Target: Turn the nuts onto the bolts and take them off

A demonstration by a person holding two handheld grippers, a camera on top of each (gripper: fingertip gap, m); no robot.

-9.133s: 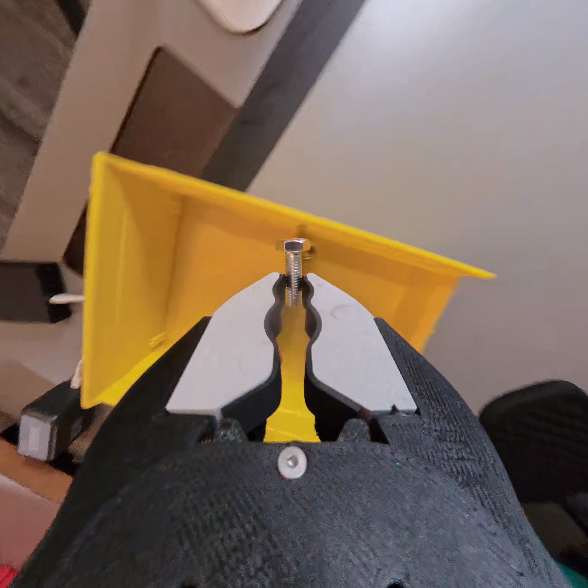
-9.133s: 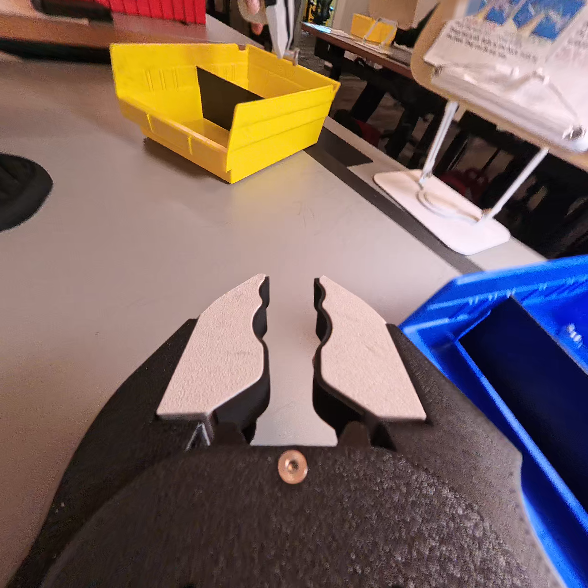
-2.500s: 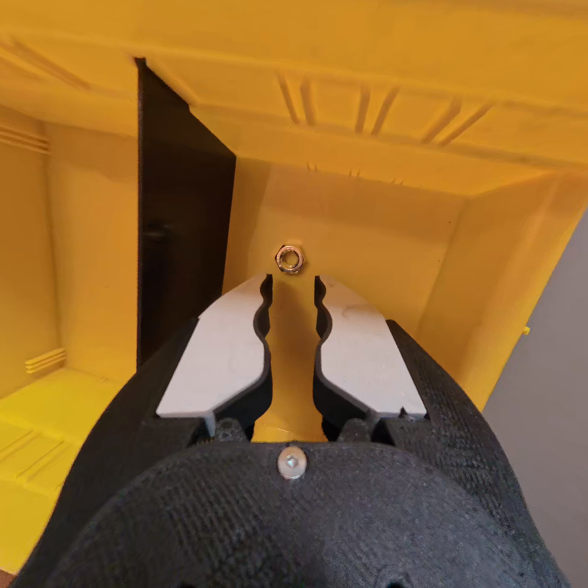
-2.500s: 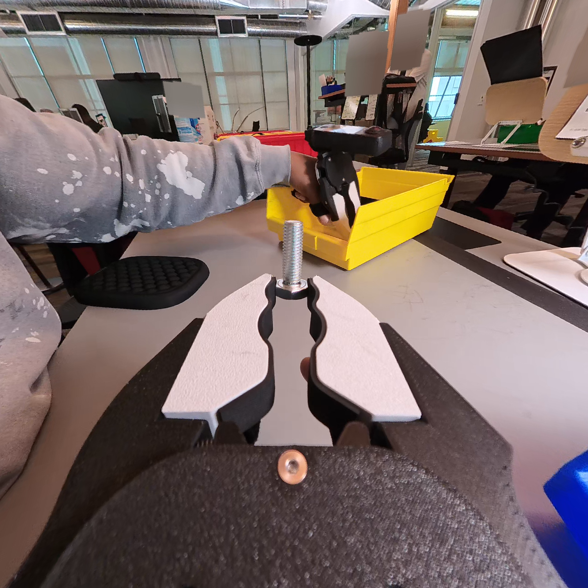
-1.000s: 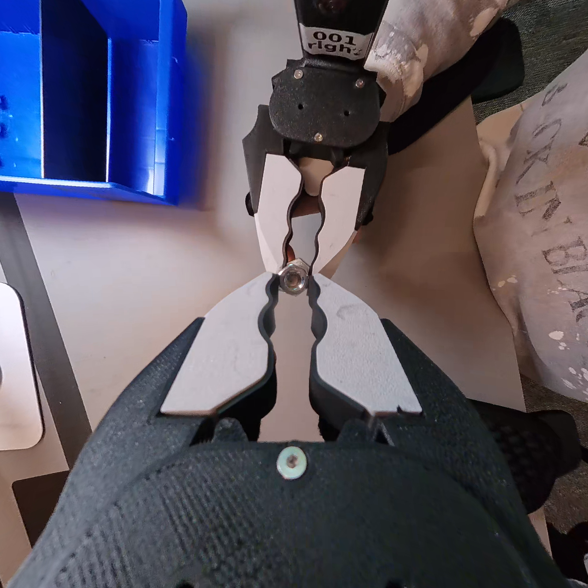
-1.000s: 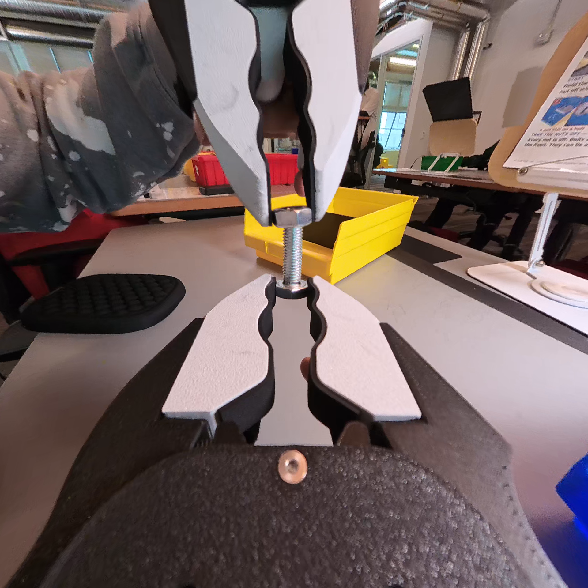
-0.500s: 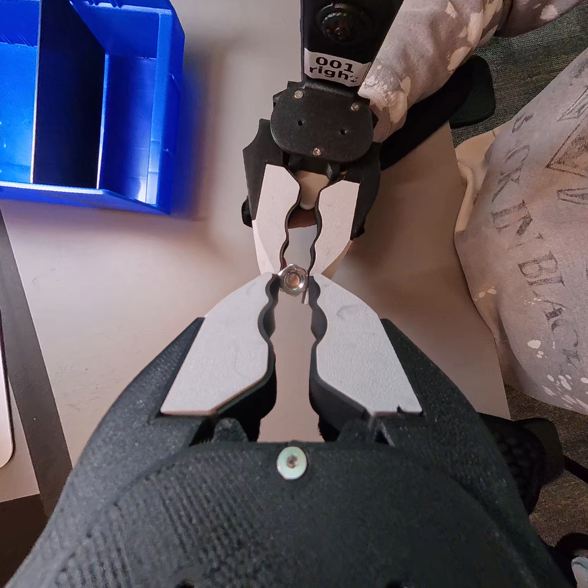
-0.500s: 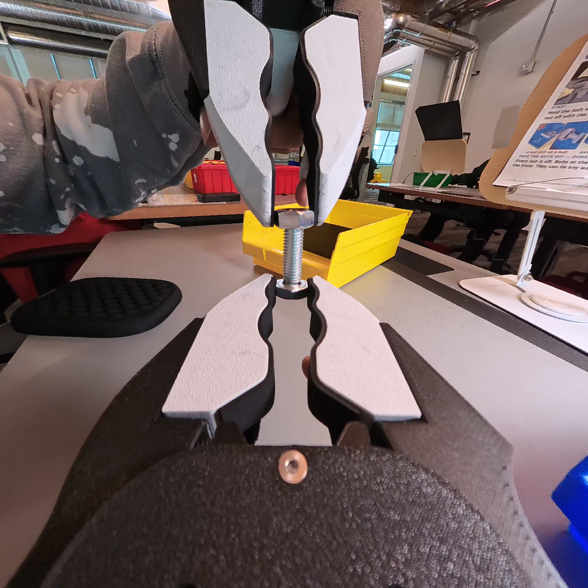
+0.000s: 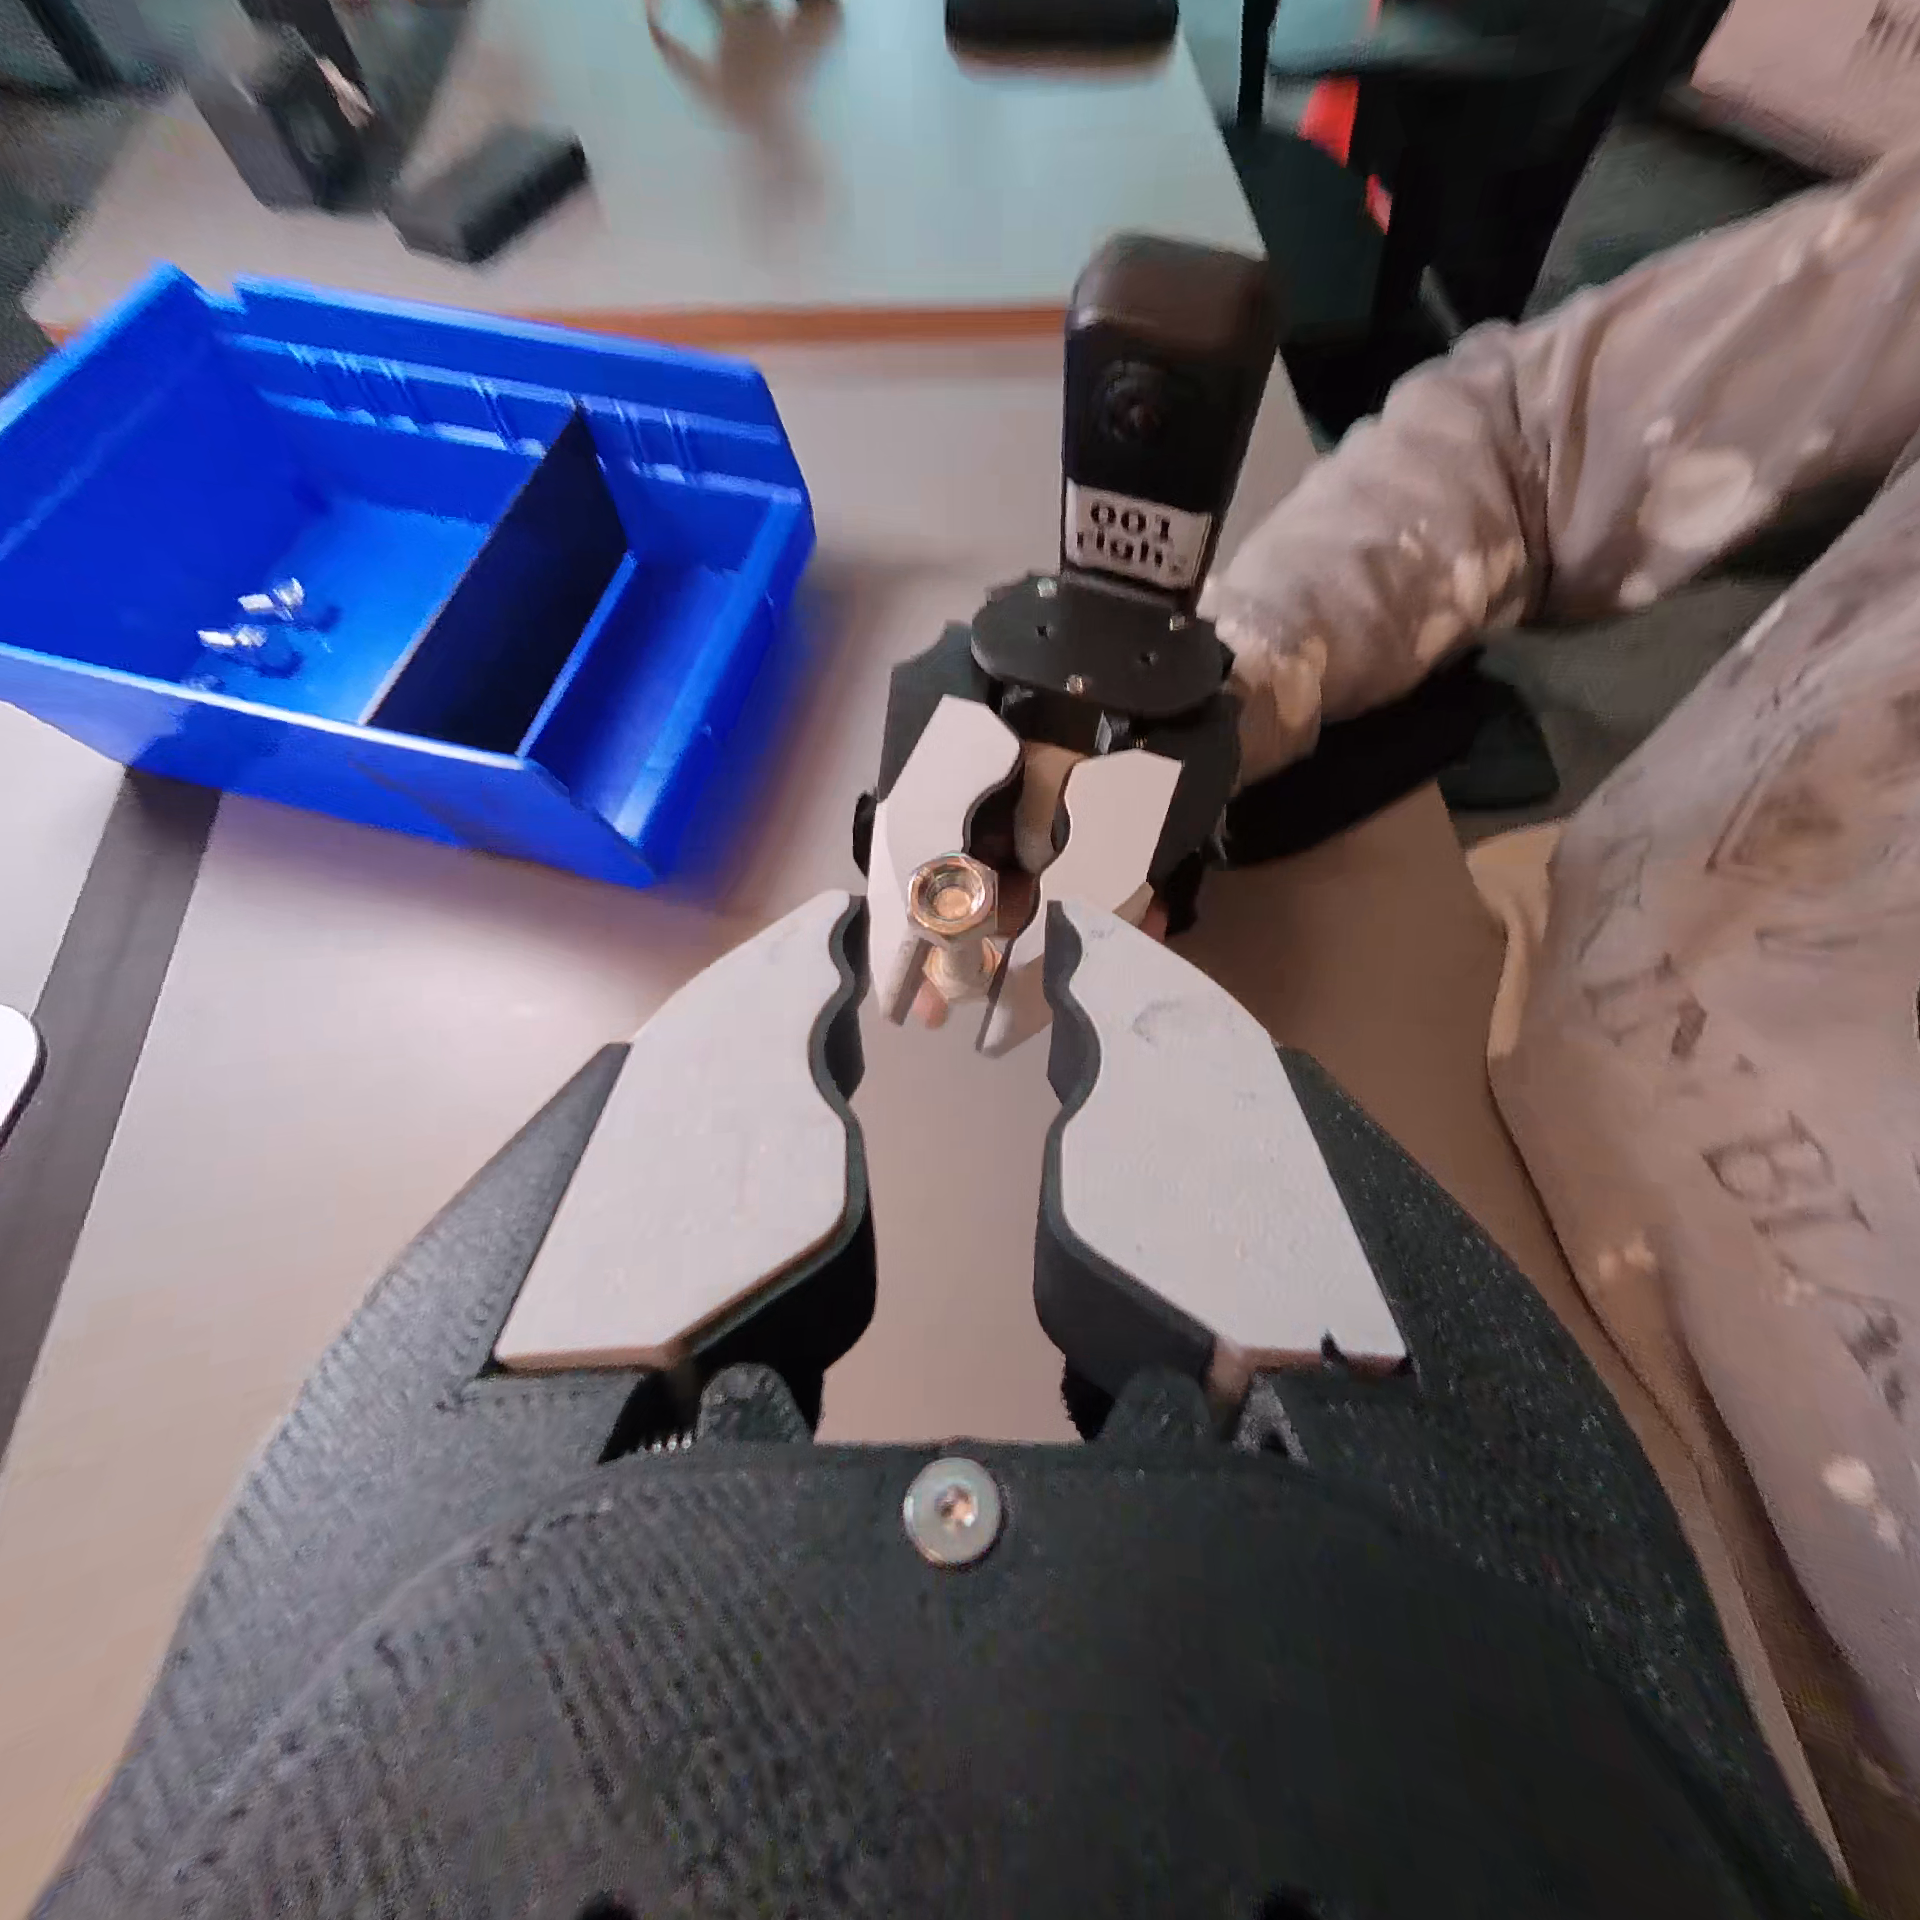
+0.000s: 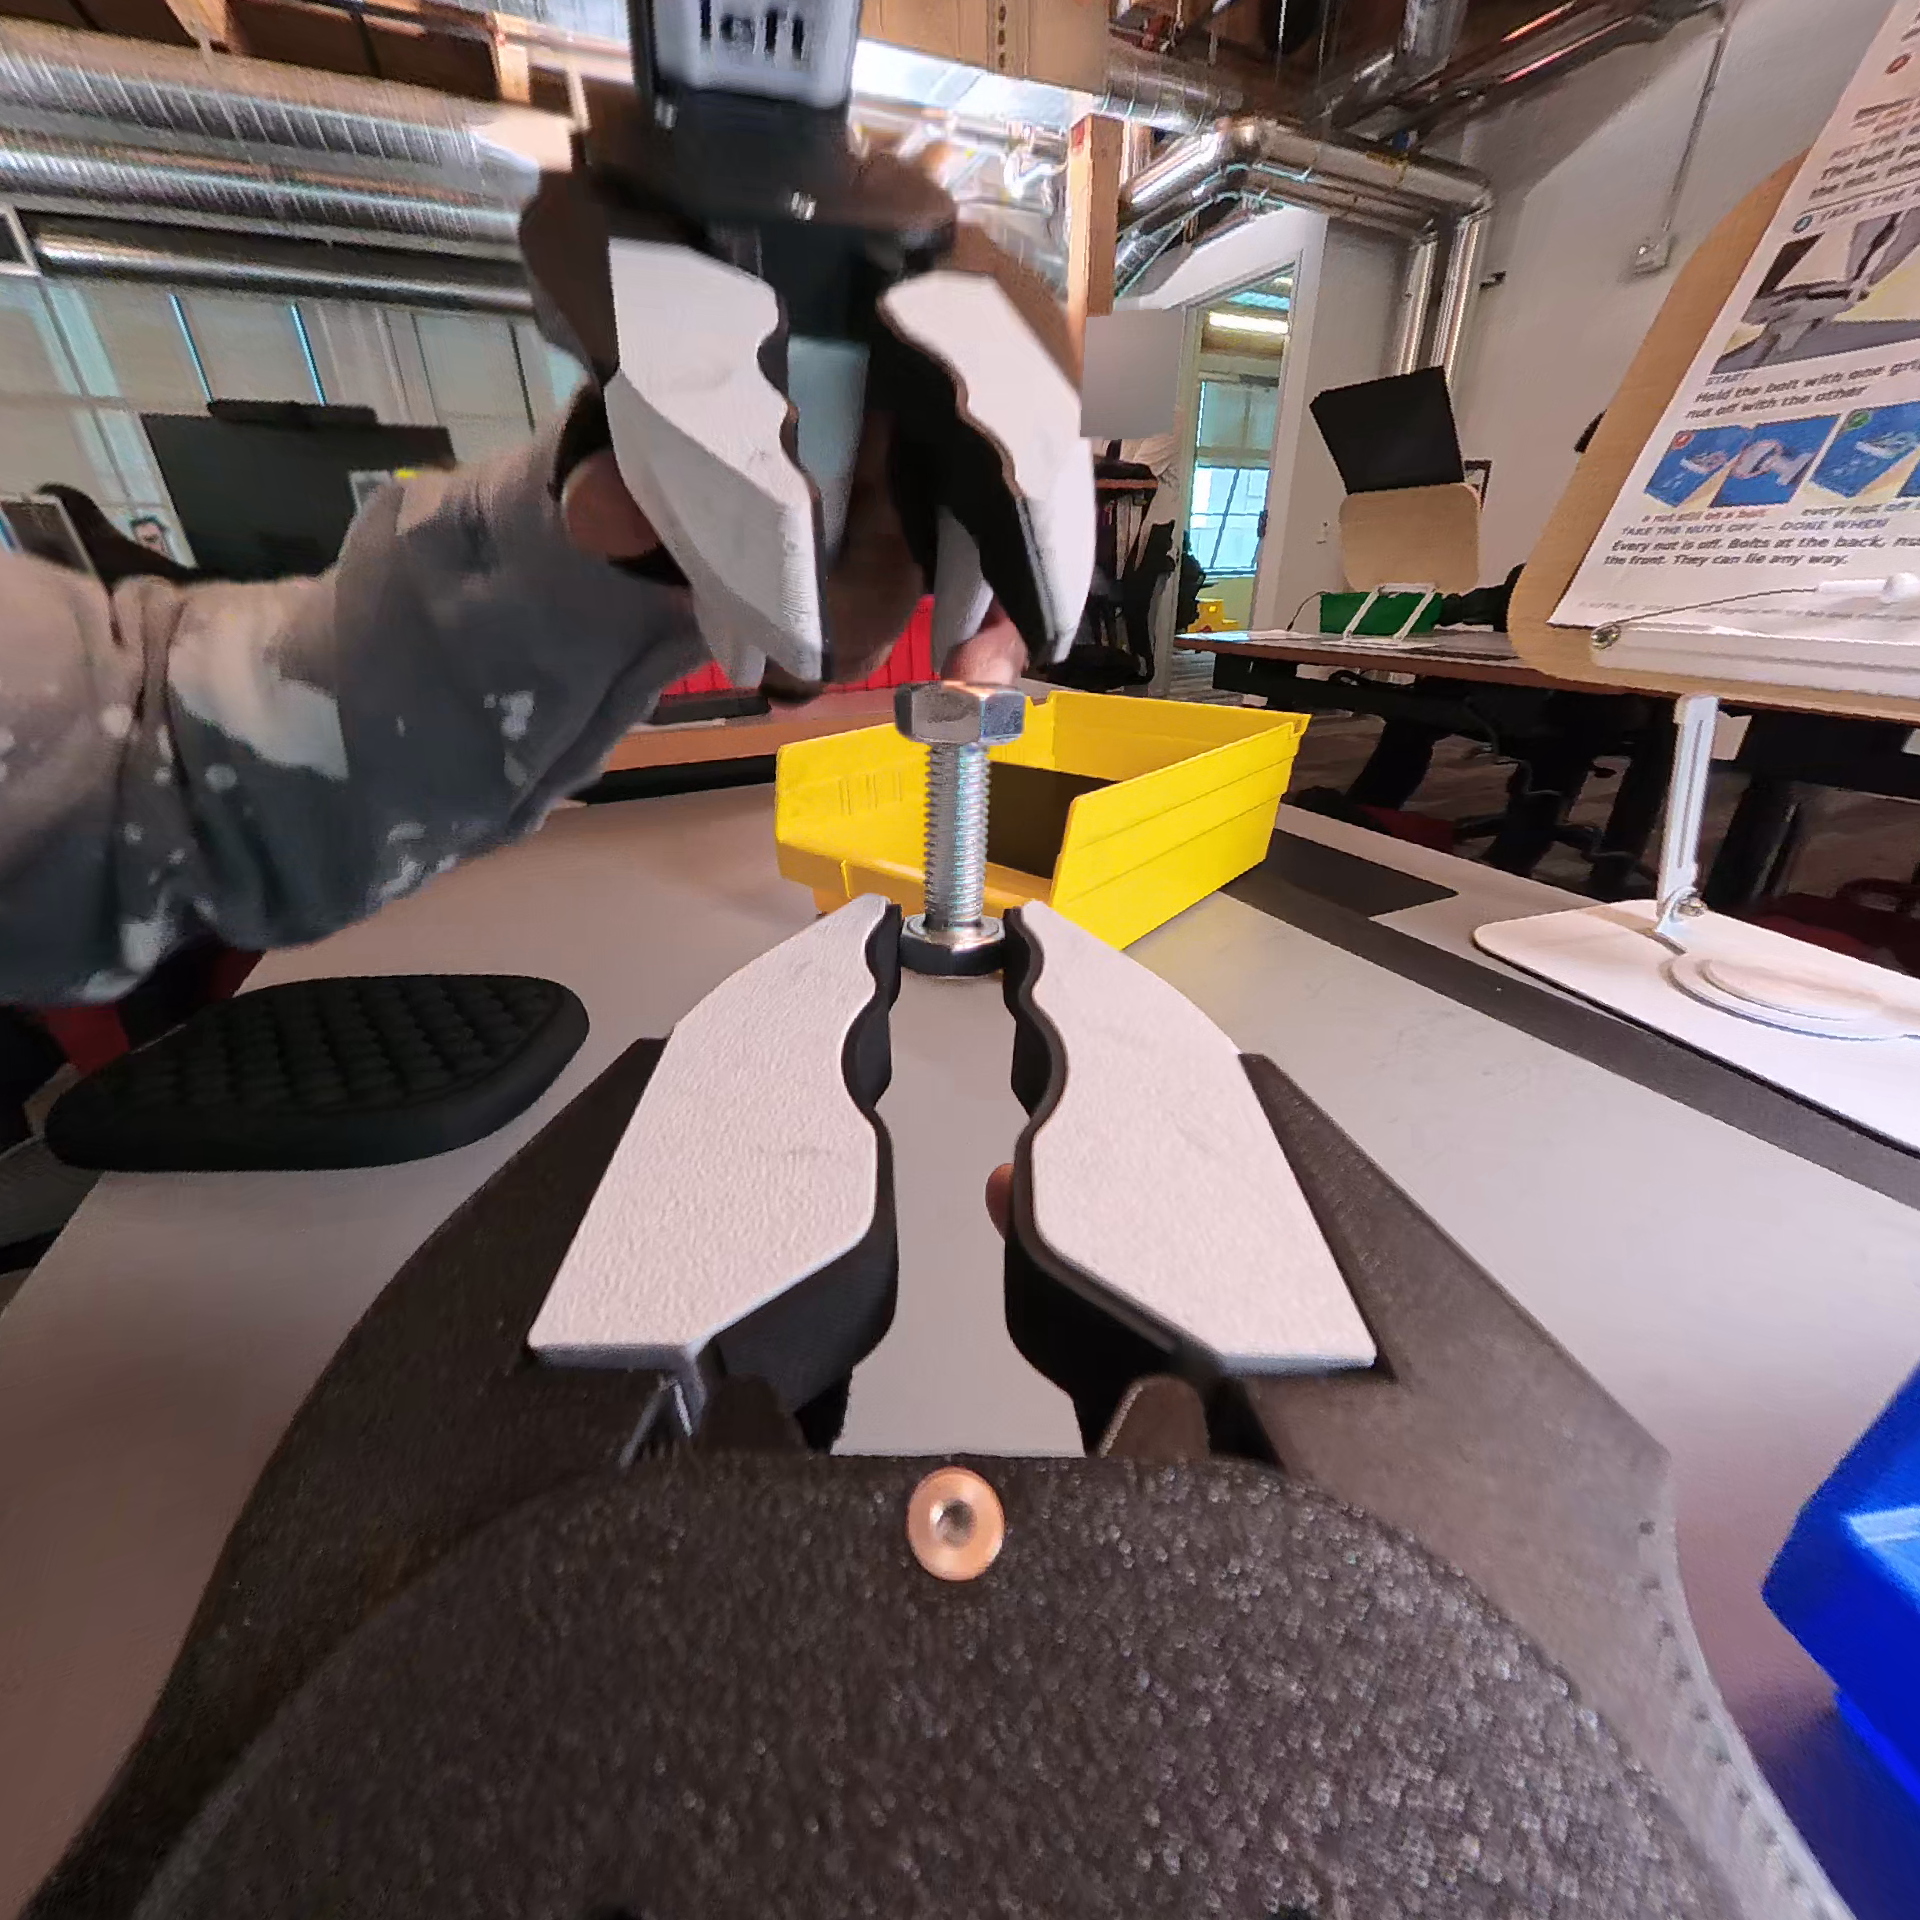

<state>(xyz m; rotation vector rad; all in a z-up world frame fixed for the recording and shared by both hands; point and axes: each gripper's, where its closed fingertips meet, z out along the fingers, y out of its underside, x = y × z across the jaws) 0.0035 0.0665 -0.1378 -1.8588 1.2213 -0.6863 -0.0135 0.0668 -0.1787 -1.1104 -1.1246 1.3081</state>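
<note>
A silver bolt (image 10: 956, 821) stands upright with its hex head (image 10: 961, 715) on top and its lower end threaded in a nut (image 10: 951, 951). My right gripper (image 10: 953, 925) is shut on the nut and holds nut and bolt above the grey table (image 10: 623, 904). My left gripper (image 10: 920, 665) hangs open just above the bolt head, not touching it. In the left wrist view my left gripper (image 9: 948, 925) is open with the bolt head (image 9: 951, 894) between its tips, and the right gripper (image 9: 945, 1023) pinches the nut (image 9: 948, 975) below.
A blue bin (image 9: 665, 810) with a divider sits at the left and holds a few bolts (image 9: 260, 634). A yellow bin (image 10: 1164, 831) stands behind the bolt. A black pad (image 10: 312, 1070) lies at the left, a white sign stand (image 10: 1714, 977) at the right. One gripper's finger ends stand about 5 centimetres off the other's.
My left gripper has opened, let go of the bolt head and pulled back above it. My right gripper still holds the nut with the bolt in it.
</note>
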